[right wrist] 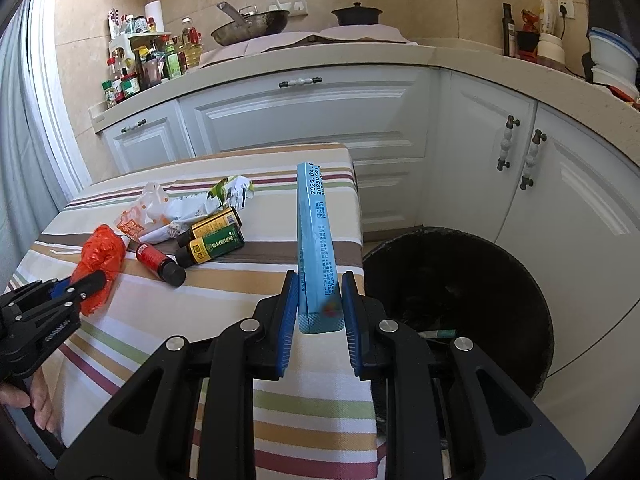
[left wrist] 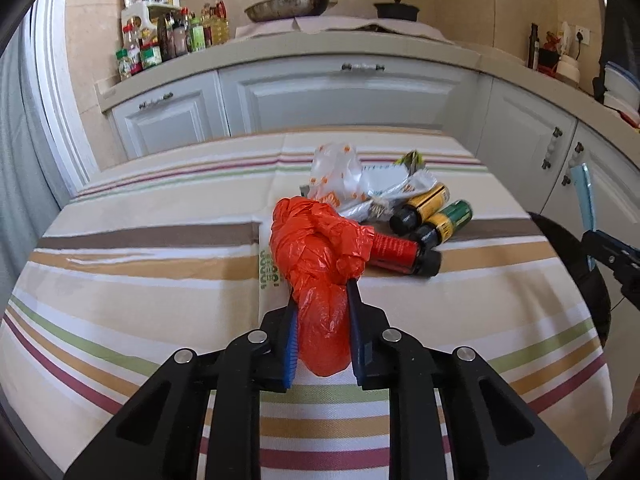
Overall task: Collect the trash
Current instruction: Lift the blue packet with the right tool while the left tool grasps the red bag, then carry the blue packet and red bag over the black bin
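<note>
A crumpled orange plastic bag [left wrist: 312, 248] [right wrist: 100, 256] lies on the striped tablecloth [left wrist: 140, 280], and my left gripper [left wrist: 322, 292] [right wrist: 86, 280] is shut on its near end. Behind it sits a red-labelled bottle [left wrist: 394, 250], a yellow-labelled bottle [left wrist: 424, 204], a green-labelled bottle [left wrist: 448, 222] and some crumpled white wrappers [left wrist: 360, 184]. My right gripper [right wrist: 319, 280] is shut on a long light-blue box [right wrist: 314, 232], held upright at the table's right edge. A black trash bin [right wrist: 532, 280] stands just right of it on the floor.
White cabinets [right wrist: 304, 120] and a counter run behind and to the right of the table. On the counter are bottles [right wrist: 136, 64], a wok [right wrist: 252, 26] and a black pot [right wrist: 356, 14]. A person's hand [right wrist: 36, 400] shows at the lower left.
</note>
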Demonstrator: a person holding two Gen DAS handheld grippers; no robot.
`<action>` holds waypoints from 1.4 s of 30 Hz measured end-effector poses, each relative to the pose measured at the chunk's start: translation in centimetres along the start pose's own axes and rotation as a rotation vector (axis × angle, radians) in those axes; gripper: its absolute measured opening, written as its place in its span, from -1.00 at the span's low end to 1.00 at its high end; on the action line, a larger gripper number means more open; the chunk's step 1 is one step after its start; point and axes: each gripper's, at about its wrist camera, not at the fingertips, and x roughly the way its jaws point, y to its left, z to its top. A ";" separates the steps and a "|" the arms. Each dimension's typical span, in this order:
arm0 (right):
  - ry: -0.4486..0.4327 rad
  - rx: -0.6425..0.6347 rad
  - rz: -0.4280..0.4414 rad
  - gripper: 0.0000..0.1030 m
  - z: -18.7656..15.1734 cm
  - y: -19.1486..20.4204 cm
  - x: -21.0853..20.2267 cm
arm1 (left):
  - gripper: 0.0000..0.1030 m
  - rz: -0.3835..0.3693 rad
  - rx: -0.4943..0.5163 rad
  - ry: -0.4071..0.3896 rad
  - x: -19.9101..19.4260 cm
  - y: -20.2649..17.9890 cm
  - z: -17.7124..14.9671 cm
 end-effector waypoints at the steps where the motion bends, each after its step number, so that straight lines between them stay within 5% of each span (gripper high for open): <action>1: -0.004 0.000 -0.001 -0.58 0.0 0.0 -0.1 | -0.58 -0.003 -0.002 -0.017 -0.5 -0.1 0.1; 13: -0.082 -0.010 -0.052 -0.58 0.9 -0.5 -3.0 | -0.59 -0.068 -0.020 -0.137 -3.7 -1.8 2.6; 21: -0.127 -0.004 -0.125 -0.58 1.4 -2.3 -4.8 | -0.58 -0.150 0.058 -0.189 -4.1 -6.1 3.9; 42: -0.160 0.076 -0.253 -0.58 1.5 -10.0 -5.0 | -0.57 -0.296 0.207 -0.222 -1.8 -17.0 5.6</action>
